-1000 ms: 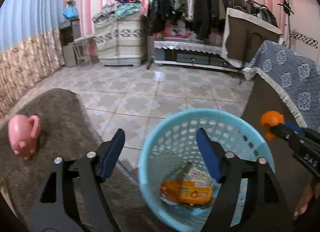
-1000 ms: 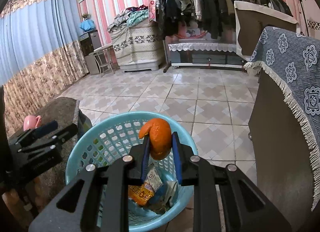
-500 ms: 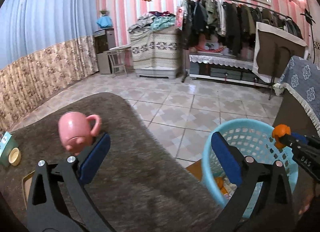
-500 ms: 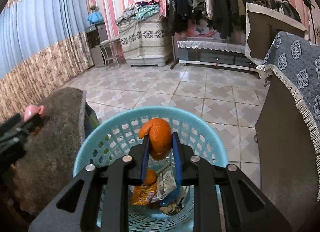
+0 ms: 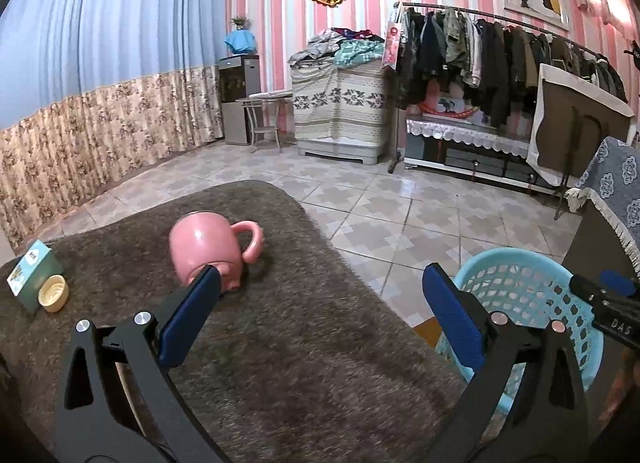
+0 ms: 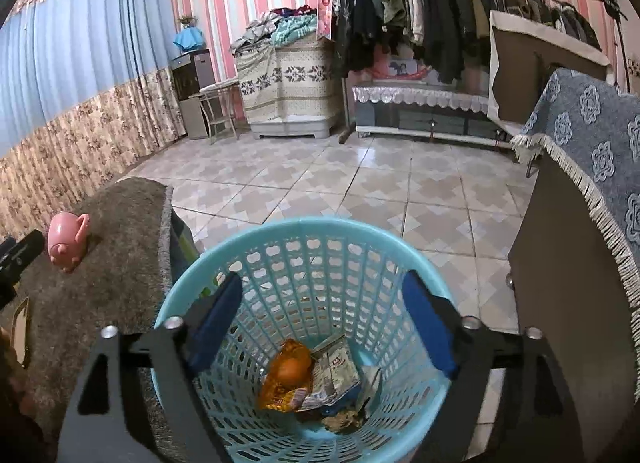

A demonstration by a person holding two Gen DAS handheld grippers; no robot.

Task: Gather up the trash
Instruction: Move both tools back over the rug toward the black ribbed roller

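A light blue mesh basket (image 6: 312,231) stands on the tiled floor beside the grey-brown carpeted table (image 6: 120,263). My right gripper (image 6: 320,323) is open and empty above the basket's mouth. An orange peel (image 6: 294,369) lies at the bottom on an orange wrapper, next to other wrappers (image 6: 336,371). My left gripper (image 5: 320,315) is open and empty above the table (image 5: 300,363). The basket shows at the right of the left wrist view (image 5: 516,287), with the right gripper's tip (image 5: 612,303) over it.
A pink pig-shaped mug (image 5: 204,251) lies on the table, also in the right wrist view (image 6: 66,241). A small teal box (image 5: 28,275) and a cream lid (image 5: 52,295) sit at the table's left. A cabinet with a blue patterned cloth (image 6: 592,183) stands right of the basket.
My right gripper has opened and the orange peel has dropped into the basket. My left gripper has swung left, from over the basket to over the table.
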